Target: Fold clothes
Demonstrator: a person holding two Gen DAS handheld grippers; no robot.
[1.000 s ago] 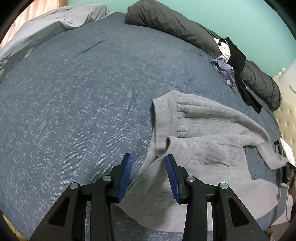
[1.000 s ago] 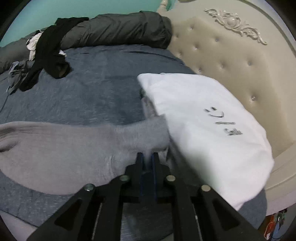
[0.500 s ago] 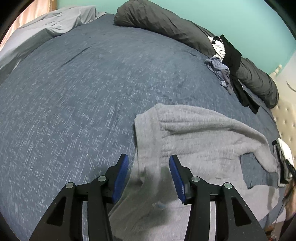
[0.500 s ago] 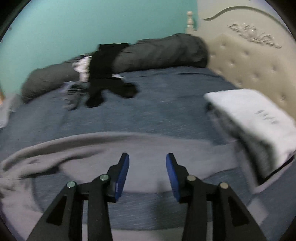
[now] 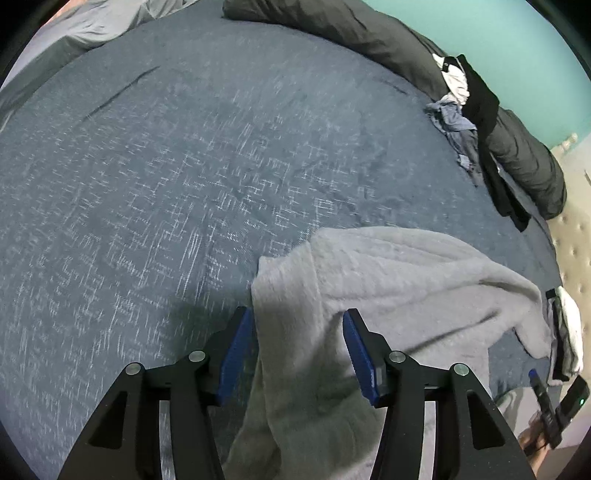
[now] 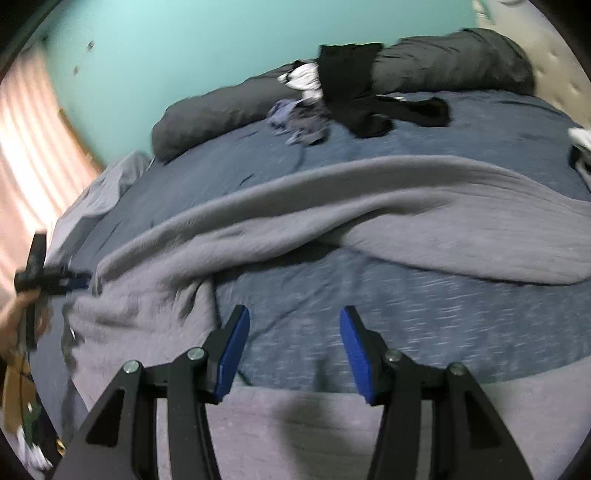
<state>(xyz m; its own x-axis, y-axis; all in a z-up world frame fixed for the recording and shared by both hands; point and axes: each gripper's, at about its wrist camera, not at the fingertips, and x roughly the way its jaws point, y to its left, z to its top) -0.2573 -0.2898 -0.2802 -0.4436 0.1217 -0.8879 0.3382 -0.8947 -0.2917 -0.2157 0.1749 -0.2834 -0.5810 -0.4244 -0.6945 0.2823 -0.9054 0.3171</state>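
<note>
A grey fleece garment [image 5: 388, 280] lies spread on the blue bed cover [image 5: 184, 166]. My left gripper [image 5: 297, 325] is open, its blue pads on either side of the garment's left edge, not closed on it. In the right wrist view the same garment [image 6: 332, 221] stretches across the bed, a sleeve reaching right. My right gripper [image 6: 293, 325] is open and empty above bare cover between the sleeve and the garment's near hem. The left gripper [image 6: 55, 282] shows at the far left of that view, at the garment's corner.
A dark rolled duvet [image 6: 424, 70] lies along the far side with black [image 6: 362, 92] and blue-grey clothes [image 6: 299, 122] piled on it. A folded white stack [image 5: 567, 332] sits at the right by the tufted headboard [image 5: 576, 240]. A light grey sheet [image 5: 92, 26] lies at the far left.
My right gripper let go of the grey sleeve, opened and swung left away from the white stack. My left gripper stayed open and moved along the garment's left edge.
</note>
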